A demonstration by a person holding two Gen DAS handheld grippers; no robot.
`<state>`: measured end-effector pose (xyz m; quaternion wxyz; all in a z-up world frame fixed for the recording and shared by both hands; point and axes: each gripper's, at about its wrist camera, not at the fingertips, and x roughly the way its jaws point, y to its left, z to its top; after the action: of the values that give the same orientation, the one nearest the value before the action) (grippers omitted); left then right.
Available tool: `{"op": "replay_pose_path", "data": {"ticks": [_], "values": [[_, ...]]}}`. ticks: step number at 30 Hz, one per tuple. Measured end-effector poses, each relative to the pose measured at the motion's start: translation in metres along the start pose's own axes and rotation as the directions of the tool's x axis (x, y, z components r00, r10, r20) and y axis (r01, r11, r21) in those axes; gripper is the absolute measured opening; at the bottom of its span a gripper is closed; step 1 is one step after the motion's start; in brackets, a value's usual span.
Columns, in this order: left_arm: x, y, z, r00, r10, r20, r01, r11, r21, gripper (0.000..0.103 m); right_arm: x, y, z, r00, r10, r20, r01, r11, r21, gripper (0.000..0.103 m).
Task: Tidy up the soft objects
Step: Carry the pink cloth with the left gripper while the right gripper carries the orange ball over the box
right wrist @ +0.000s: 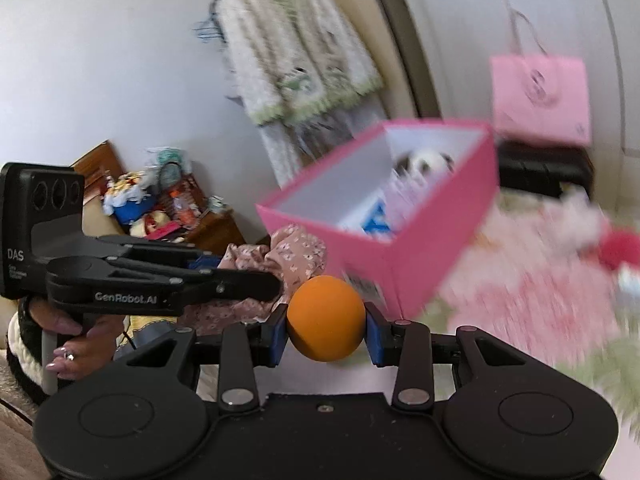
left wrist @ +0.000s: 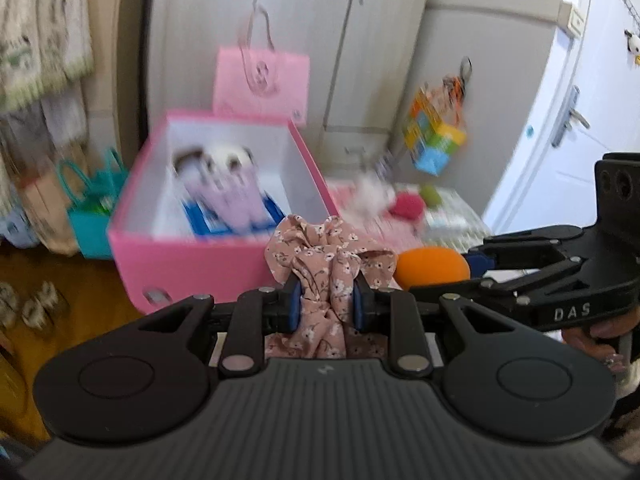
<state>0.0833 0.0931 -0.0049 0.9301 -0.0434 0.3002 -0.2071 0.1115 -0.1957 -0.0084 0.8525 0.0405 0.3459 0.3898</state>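
Clamping a bunched pink floral fabric scrunchie [left wrist: 324, 264], the left hand-held gripper [left wrist: 326, 306] is hanging before an open pink cardboard box [left wrist: 192, 264]. Beside it, the right hand-held gripper [right wrist: 326, 334] is squeezing a round orange foam ball [right wrist: 326, 318].

The scrunchie [left wrist: 320, 256] is dusty pink with tiny white flowers. The ball [right wrist: 326, 318] is plain orange. The box [left wrist: 192, 268] is bright pink outside and white inside. In it lies a black-and-white panda toy [left wrist: 218, 160] on something purple and blue. The bag [left wrist: 262, 80] far behind is pale pink. Both claws are black with blue pads [left wrist: 295, 304]. A small basket [left wrist: 90, 216] on the left is teal. The bed cover [right wrist: 532, 280] is pink and white.
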Motion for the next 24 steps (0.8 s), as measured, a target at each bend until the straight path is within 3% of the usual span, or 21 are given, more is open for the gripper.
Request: {"op": "replay_pose_path", "data": {"ticks": [7,11,16,19,24], "values": [[0.005,0.015,0.035,0.993,0.061,0.105,-0.065,0.997,0.029,0.023,0.019,0.007,0.051,0.997,-0.032,0.074,0.040,0.994,-0.099,0.044],[0.022,0.028,0.058,0.989,0.078,0.122,-0.082,0.996,0.032,0.023,0.041,-0.005,0.078,0.991,-0.082,0.109,0.095,0.988,-0.120,0.044],[0.060,0.047,0.081,0.987,0.125,0.100,-0.128,0.991,0.028,0.023,0.076,-0.031,0.105,0.985,-0.137,0.103,0.152,0.977,-0.147,0.044],[0.090,0.061,0.095,0.990,0.124,0.063,-0.125,0.992,0.004,0.023,0.103,-0.041,0.112,0.967,-0.236,0.095,0.252,0.945,-0.210,0.044],[0.127,0.082,0.104,0.985,0.169,0.011,-0.169,0.985,-0.031,0.023,0.139,-0.056,0.123,0.949,-0.313,0.051,0.314,0.907,-0.281,0.044]]}}
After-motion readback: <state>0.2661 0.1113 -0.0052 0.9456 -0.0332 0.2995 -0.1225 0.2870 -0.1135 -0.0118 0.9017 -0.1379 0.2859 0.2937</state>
